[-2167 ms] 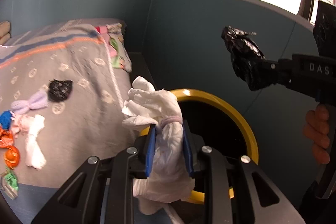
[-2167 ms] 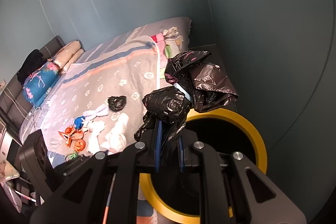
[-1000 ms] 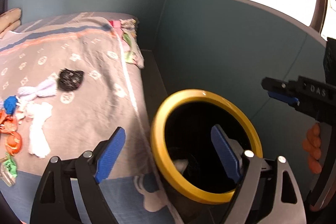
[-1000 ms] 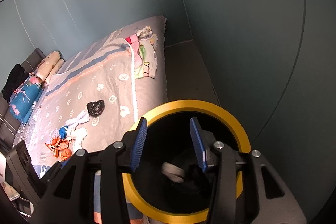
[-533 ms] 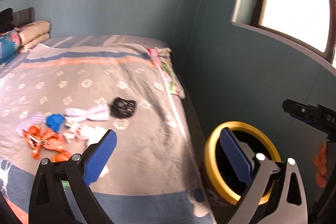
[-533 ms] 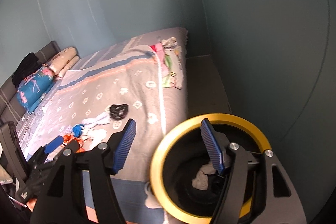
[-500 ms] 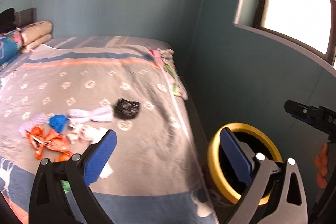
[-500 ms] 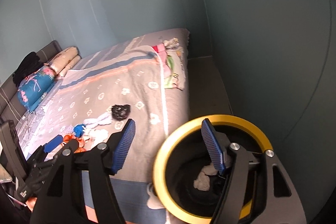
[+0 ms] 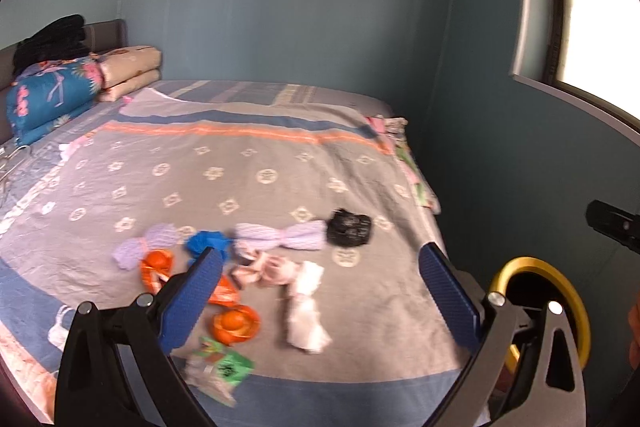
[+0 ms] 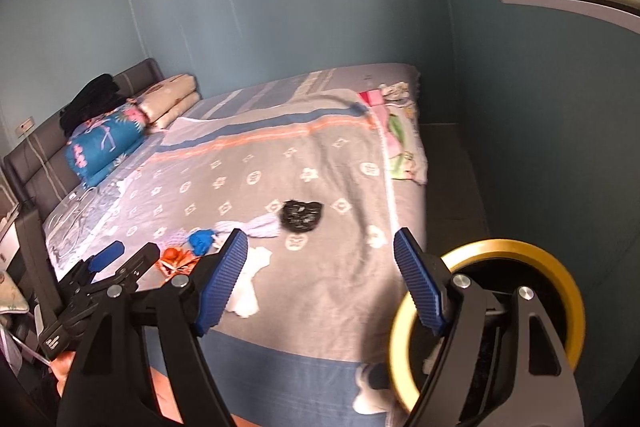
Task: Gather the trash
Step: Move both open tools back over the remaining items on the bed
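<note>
Trash lies in a cluster on the grey patterned bed: a black crumpled bag [image 9: 349,227] [image 10: 301,215], a lilac twisted wrapper [image 9: 280,236], a blue scrap [image 9: 208,242], orange pieces [image 9: 236,323], a white wad [image 9: 306,311] [image 10: 246,287] and a green packet [image 9: 228,367]. The yellow-rimmed black bin [image 9: 560,291] [image 10: 560,267] stands on the floor beside the bed's right edge. My left gripper [image 9: 320,299] is open and empty above the cluster. My right gripper [image 10: 320,279] is open and empty between the bed and the bin.
Folded quilts and pillows [image 9: 52,95] are stacked at the headboard on the far left. Clothes [image 10: 396,135] hang over the bed's far right edge. A teal wall and a window sill [image 9: 576,99] close off the right side, with a narrow floor strip [image 10: 452,179] along it.
Both grippers let their trash drop into the bin, opened wide, and swung left from the bin toward the bed. The trash cluster now sits in front of the left gripper.
</note>
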{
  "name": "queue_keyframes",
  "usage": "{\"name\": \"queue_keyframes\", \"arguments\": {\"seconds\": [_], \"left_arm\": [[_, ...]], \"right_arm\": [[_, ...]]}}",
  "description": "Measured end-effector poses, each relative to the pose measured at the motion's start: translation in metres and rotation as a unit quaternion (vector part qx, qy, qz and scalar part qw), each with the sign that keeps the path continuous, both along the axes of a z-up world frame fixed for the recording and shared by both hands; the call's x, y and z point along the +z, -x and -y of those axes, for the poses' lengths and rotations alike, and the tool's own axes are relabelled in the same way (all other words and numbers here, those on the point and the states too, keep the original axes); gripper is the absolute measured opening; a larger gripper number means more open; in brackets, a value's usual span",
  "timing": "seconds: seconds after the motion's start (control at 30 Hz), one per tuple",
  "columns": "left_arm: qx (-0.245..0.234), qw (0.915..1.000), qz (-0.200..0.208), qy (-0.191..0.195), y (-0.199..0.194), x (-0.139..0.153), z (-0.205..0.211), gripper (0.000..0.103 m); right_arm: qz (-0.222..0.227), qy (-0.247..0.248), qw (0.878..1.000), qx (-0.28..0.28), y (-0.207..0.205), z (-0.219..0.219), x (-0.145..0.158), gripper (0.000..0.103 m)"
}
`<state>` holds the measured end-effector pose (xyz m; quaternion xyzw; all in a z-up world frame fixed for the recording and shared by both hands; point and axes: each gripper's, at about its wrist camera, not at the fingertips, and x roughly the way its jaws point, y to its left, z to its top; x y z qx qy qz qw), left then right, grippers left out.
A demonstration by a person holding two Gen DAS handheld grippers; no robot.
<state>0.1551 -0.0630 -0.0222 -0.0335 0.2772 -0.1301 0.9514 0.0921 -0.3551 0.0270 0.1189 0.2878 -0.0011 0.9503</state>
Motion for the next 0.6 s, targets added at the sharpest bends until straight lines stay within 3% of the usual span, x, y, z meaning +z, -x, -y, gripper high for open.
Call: {"name": "queue_keyframes", "arguments": {"seconds": [0.23,0.6], "left_arm": [[0.050,0.9987,-0.010,-0.002,-0.022,-0.015,-0.050,0.095],[0.116,0.9922,-0.046,-0.002,-0.060,-0.058,-0.114,0.095]], "right_arm": [[-0.006,0.003,0.999,0.035,-0.025,-0.043,-0.008,0.072],[-0.039,-0.005,0.996,0.075,-0.075,-0.098,-0.049,0.073]]}}
